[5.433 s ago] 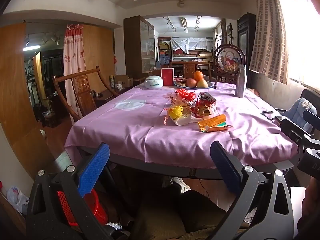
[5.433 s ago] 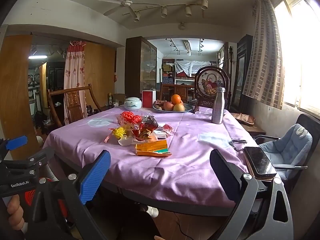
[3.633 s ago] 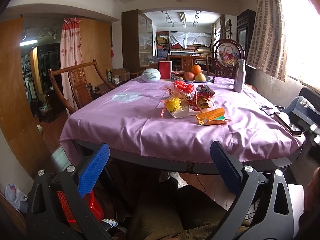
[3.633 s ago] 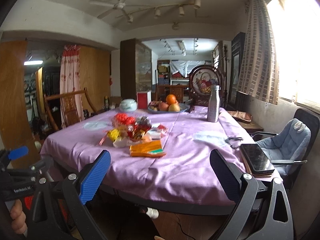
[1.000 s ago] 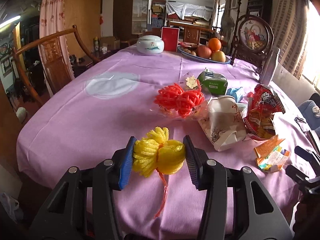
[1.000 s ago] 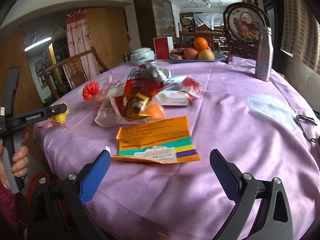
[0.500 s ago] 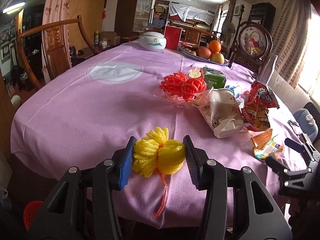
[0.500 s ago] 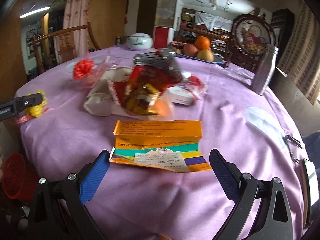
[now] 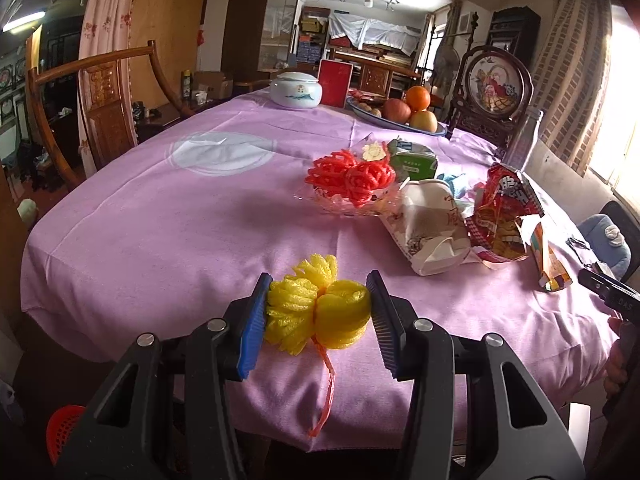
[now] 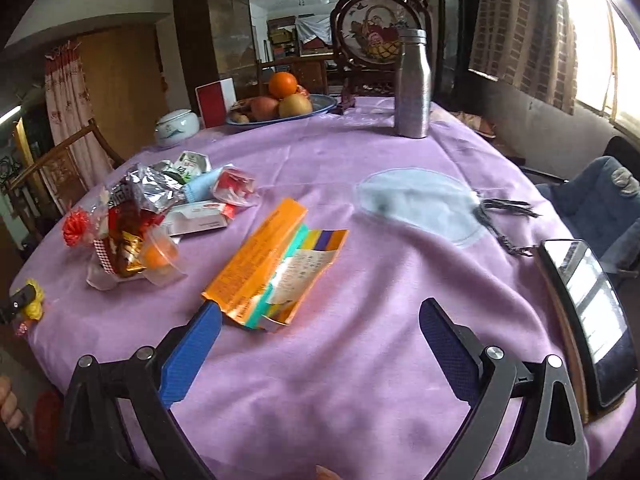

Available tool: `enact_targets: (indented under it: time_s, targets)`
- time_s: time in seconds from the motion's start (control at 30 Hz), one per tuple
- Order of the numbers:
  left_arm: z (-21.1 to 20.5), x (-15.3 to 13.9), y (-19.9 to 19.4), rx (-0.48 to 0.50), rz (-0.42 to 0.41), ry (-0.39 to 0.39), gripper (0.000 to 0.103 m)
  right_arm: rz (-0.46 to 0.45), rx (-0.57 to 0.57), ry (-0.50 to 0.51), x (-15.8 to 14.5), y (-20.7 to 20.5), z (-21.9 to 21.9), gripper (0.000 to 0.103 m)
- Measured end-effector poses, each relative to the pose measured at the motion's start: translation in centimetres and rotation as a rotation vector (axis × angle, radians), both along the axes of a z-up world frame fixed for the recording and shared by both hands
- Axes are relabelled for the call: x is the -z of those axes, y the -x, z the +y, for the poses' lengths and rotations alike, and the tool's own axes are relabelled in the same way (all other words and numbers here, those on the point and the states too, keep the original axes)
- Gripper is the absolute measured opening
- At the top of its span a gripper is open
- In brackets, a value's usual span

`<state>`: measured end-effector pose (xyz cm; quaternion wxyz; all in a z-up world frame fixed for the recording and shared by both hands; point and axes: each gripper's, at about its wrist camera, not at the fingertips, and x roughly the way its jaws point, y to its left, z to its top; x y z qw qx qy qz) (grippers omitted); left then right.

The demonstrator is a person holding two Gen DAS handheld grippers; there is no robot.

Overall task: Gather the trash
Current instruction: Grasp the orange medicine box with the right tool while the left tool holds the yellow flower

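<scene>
- Yellow foam net ball (image 9: 318,314) is sitting squeezed between the left gripper's (image 9: 318,320) blue pads, above the purple tablecloth's (image 9: 160,220) near edge.
- The right gripper (image 10: 320,340) is hanging wide apart, empty, just beside the torn orange paper box (image 10: 260,268).

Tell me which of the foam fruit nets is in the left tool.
The yellow foam net, pinched between the left tool's blue pads at the near table edge. The two red nets lie untouched farther back, beside the white paper bag.
</scene>
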<state>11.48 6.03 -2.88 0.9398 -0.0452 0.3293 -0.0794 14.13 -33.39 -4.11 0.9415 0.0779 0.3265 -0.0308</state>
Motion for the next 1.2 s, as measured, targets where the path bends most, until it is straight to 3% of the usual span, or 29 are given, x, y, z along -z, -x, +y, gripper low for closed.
enact_targets:
  time_s: [0.13,0.33,0.6,0.77,1.03,1.07,1.2]
  targets:
    - [-0.2,-0.4,0.5,-0.003,-0.016,-0.010,0.048,0.068,-0.064,-0.123,0.3,-3.3,2.3,0.097]
    - [0.1,-0.3,0.2,0.002,-0.020,0.008,0.048,0.209,-0.056,-0.249,2.0,-7.9,0.7,0.097]
    - [0.2,1.1,-1.0,0.005,0.018,0.029,0.049,0.266,-0.191,-0.094,1.9,-9.5,2.6,0.099]
    - [0.0,1.2,-1.3,0.002,0.005,0.019,0.050,0.324,-0.274,0.109,2.4,-9.9,4.6,0.099]
    - [-0.3,1.5,-1.6,0.005,0.001,0.036,0.050,0.327,-0.235,0.112,2.4,-9.6,4.5,0.099]
    - [-0.3,1.5,-1.6,0.007,0.001,0.033,0.050,0.323,-0.231,0.111,2.3,-9.6,4.6,0.097]
    - [-0.3,1.2,-1.6,0.002,-0.006,0.014,0.050,0.262,-0.247,0.119,1.7,-9.4,5.2,0.058]
